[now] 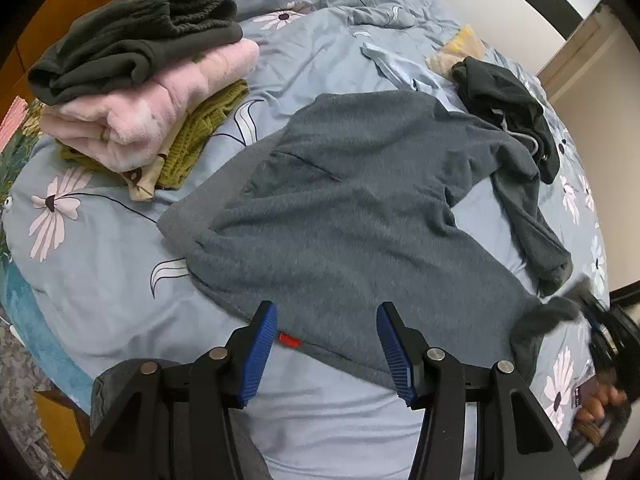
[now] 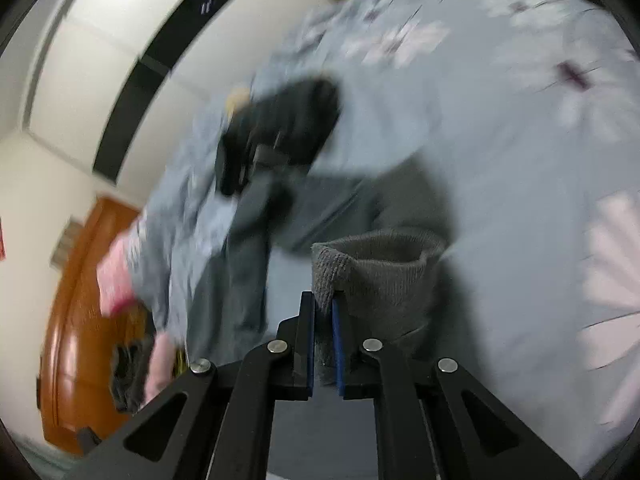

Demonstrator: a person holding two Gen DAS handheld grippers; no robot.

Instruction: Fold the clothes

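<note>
A floral blue bed [image 1: 120, 264] carries a grey sweater [image 1: 344, 224], a folded pile [image 1: 136, 92] and a dark garment [image 1: 504, 100].

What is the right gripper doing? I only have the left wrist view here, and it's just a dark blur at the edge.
Observer: The right gripper is shut on the ribbed cuff of the grey sweater.
Operator: Is the cuff pinched well in, or only at its edge?
Observer: Well in; knit shows between the fingers almost down to their base.
Operator: Is that camera steady?
Observer: No. Its background is smeared, including the bedspread and a black garment; only the cuff and fingers look sharp.
Operator: Anything beyond the bed on that side?
Observer: An orange-brown wooden panel at the lower left of that view.
</note>
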